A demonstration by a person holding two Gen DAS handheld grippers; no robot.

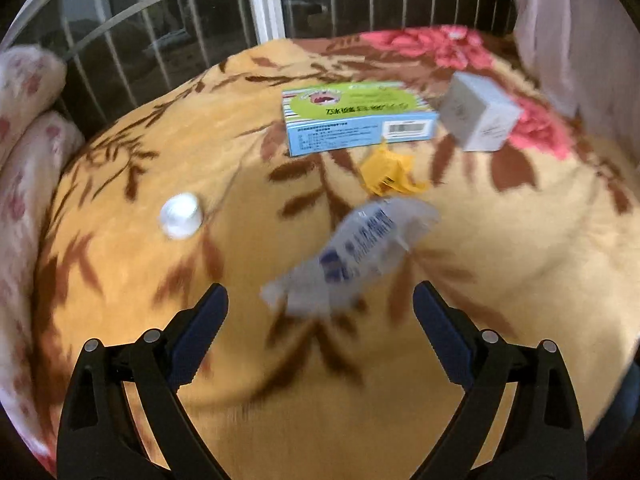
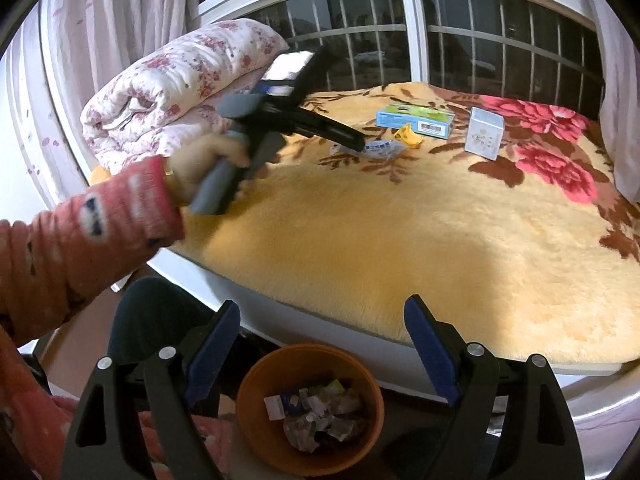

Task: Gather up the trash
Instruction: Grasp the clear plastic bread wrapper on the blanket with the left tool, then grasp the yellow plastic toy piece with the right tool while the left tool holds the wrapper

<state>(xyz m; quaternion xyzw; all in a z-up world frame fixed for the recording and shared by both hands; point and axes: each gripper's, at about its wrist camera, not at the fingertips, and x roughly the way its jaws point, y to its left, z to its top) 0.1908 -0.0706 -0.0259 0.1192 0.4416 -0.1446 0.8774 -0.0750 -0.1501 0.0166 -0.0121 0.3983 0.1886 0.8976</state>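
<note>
Trash lies on a yellow floral blanket (image 1: 200, 360): a clear plastic wrapper with blue print (image 1: 352, 252), a yellow wrapper (image 1: 390, 174), a blue-green box (image 1: 352, 120), a white box (image 1: 480, 114) and a small white cap (image 1: 181, 214). My left gripper (image 1: 320, 304) is open and empty, just short of the clear wrapper (image 2: 380, 148). It shows in the right wrist view (image 2: 356, 142), held by a hand. My right gripper (image 2: 322, 324) is open and empty above an orange bin (image 2: 256, 432) holding crumpled trash.
A folded floral quilt (image 2: 168, 88) lies at the bed's left end. A barred window (image 2: 400, 28) runs behind the bed, with curtains at both sides. The bin stands on the floor against the bed's white edge (image 2: 320, 332).
</note>
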